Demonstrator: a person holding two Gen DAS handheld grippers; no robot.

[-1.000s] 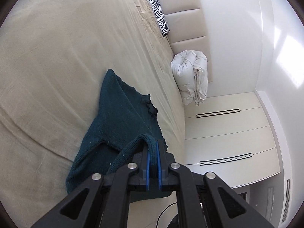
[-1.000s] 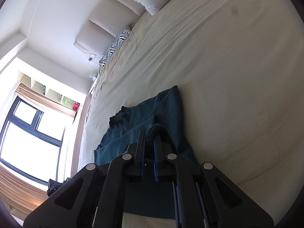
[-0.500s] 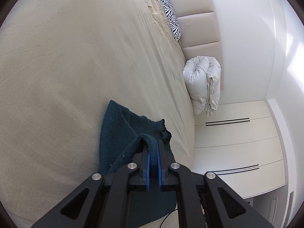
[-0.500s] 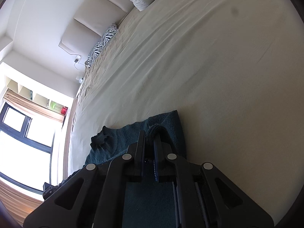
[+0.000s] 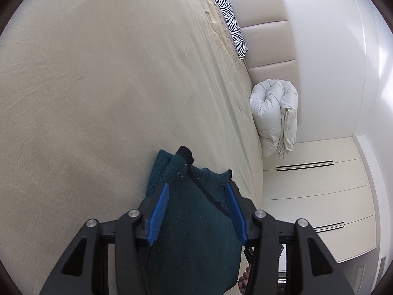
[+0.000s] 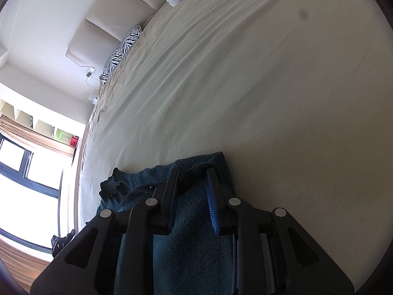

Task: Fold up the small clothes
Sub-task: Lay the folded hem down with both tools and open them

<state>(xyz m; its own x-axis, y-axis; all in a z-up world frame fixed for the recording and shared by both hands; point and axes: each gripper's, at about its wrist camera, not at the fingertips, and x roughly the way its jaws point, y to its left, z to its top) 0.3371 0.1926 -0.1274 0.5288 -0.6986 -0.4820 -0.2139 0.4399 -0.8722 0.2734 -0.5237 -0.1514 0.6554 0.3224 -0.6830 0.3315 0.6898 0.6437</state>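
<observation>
The small garment (image 5: 196, 226) is dark teal, with a darker, almost black edge at its top, and it lies on a plain beige bed sheet (image 5: 98, 86). The left gripper (image 5: 197, 191) and the right gripper (image 6: 192, 180) are black with bright blue pads (image 5: 158, 212) and silver screws. The pillow (image 5: 232, 28) has a black and white zebra pattern, the headboard (image 5: 267, 34) is cream, and the folded duvet (image 5: 273, 115) is white.

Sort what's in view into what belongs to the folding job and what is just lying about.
Belongs to the job:
dark teal garment
left gripper, open
right gripper, open
bed sheet it lies on

Just lying about:
zebra pillow
rolled white duvet
headboard
wardrobe
window
</observation>
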